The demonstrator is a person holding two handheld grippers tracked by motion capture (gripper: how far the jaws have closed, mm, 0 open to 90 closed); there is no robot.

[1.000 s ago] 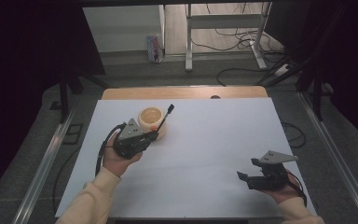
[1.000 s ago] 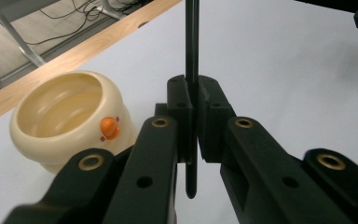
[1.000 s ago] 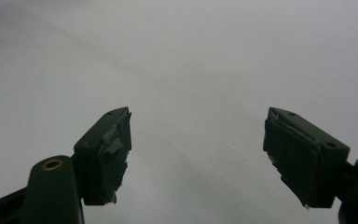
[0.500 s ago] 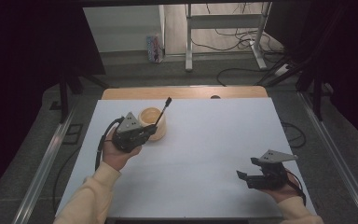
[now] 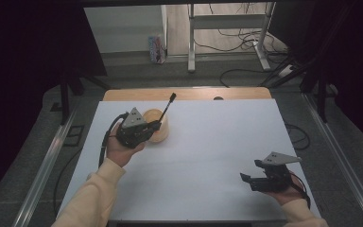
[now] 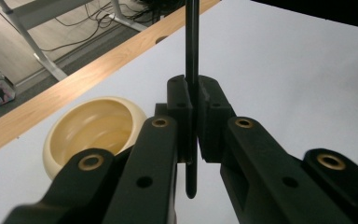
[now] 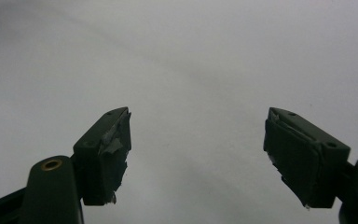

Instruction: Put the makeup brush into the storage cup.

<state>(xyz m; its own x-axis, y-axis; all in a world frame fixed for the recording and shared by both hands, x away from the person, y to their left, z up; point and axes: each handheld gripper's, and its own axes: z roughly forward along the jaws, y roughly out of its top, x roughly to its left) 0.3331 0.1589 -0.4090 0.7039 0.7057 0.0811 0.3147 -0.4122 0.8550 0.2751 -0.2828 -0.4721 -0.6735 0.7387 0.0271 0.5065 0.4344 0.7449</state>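
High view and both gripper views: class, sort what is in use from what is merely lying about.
In use:
left gripper, shut on the black rod
yellow bowl beside it

Idle or background:
right gripper, open above bare table
cables on the floor

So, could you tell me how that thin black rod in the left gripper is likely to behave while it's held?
The black rod looks straight and unbent, so probably stiff. Round and smooth, it may slip or pivot between the jaws.

High view looks down across the white table [image 5: 208, 156]; left gripper view, close, shares its yellow bowl [image 5: 157, 124]; right gripper view faces tabletop.
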